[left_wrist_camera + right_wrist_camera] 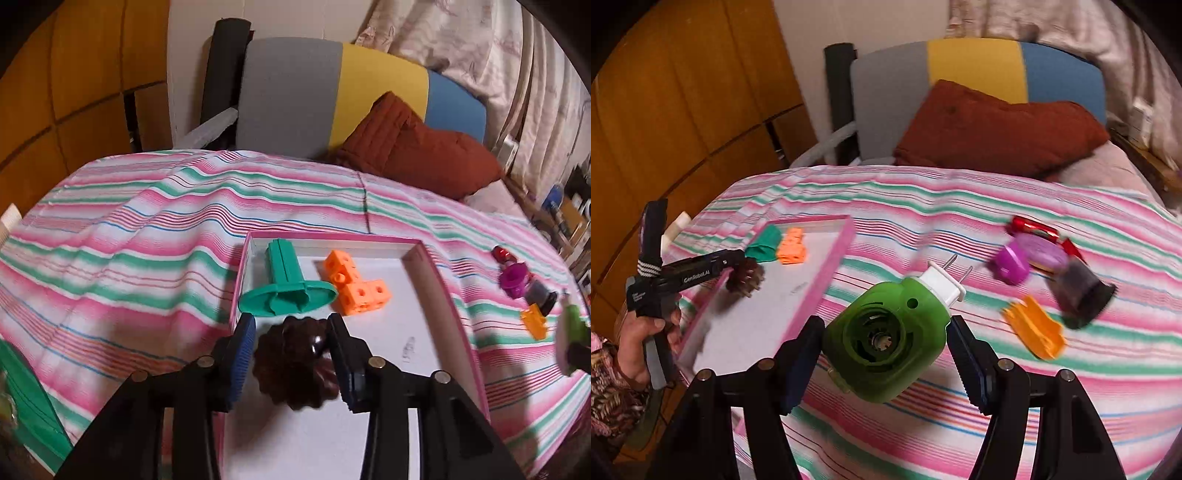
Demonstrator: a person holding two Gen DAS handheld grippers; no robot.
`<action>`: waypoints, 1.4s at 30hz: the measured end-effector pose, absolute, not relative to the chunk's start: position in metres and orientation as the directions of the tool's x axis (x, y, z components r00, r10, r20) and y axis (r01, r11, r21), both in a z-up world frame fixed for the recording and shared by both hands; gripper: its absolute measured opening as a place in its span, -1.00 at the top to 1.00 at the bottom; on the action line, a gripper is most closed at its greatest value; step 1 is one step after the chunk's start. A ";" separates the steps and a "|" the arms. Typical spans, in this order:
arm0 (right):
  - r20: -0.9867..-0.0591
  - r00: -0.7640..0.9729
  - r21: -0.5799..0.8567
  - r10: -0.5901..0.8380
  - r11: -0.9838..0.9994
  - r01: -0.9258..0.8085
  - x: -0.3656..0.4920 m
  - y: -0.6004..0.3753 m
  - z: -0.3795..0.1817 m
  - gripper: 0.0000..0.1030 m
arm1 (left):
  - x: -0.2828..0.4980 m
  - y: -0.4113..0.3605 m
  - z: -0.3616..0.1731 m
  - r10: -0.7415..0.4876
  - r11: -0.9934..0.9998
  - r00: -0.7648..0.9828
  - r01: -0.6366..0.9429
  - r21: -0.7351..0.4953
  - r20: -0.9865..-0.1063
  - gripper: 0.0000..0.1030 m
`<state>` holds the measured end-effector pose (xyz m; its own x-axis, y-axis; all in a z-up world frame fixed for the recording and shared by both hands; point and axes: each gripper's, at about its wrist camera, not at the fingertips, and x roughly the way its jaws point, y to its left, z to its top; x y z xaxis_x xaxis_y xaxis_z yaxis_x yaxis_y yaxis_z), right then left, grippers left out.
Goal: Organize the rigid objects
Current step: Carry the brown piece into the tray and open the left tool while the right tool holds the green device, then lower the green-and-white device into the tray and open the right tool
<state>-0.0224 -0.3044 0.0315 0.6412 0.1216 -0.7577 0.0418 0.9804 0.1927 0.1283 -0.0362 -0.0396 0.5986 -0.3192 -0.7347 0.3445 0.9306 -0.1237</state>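
Striped bedspread [129, 236] in pink, green and white covers the bed; rust cushion [990, 129] and a grey-yellow-blue headboard [332, 88] sit beyond my fingers. My left gripper [291, 354] has its fingers clamped on a dark brown fluted mould [291, 365], held above the near end of the pink-rimmed white tray [443, 295]. Just ahead of those fingers, inside the tray, a teal flanged piece [288, 284] lies on its side, touching the orange cube cluster [351, 284] to its right. My right gripper [886, 350] is closed on a green plug-in device [886, 332], white plug prongs pointing away from me, held off the bedspread. Ahead and right of these fingers, loose on the bed: orange clip [1038, 332], black funnel-shaped piece [1082, 291], magenta block [1012, 262], purple disc [1041, 251], red foil-wrapped item [1034, 227]. Motion blur softens their edges. Left of these fingers, a hand [639, 343] holds the left gripper's handle.
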 end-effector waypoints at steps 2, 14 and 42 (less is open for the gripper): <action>-0.757 0.639 0.188 0.135 0.982 0.015 -0.015 -0.294 0.032 -0.33 | 0.118 -0.031 -0.037 -0.319 0.936 0.615 0.323 -0.138 -0.722 0.17; -0.783 0.586 0.174 0.207 0.978 -0.114 0.033 -0.246 0.021 -0.33 | 0.075 -0.031 -0.048 -0.387 0.909 0.578 0.371 -0.190 -0.719 0.17; -0.870 0.492 -0.178 0.024 0.915 -0.361 0.150 -0.177 -0.027 -0.37 | 0.074 -0.021 -0.054 -0.354 0.920 0.548 0.348 -0.179 -0.758 0.17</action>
<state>0.1496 -0.1766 -0.0275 0.4921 0.0244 -0.8702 -0.3607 0.9155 -0.1783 0.0739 -0.0214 -0.0543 0.5476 -0.3545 -0.7580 0.3484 0.9202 -0.1787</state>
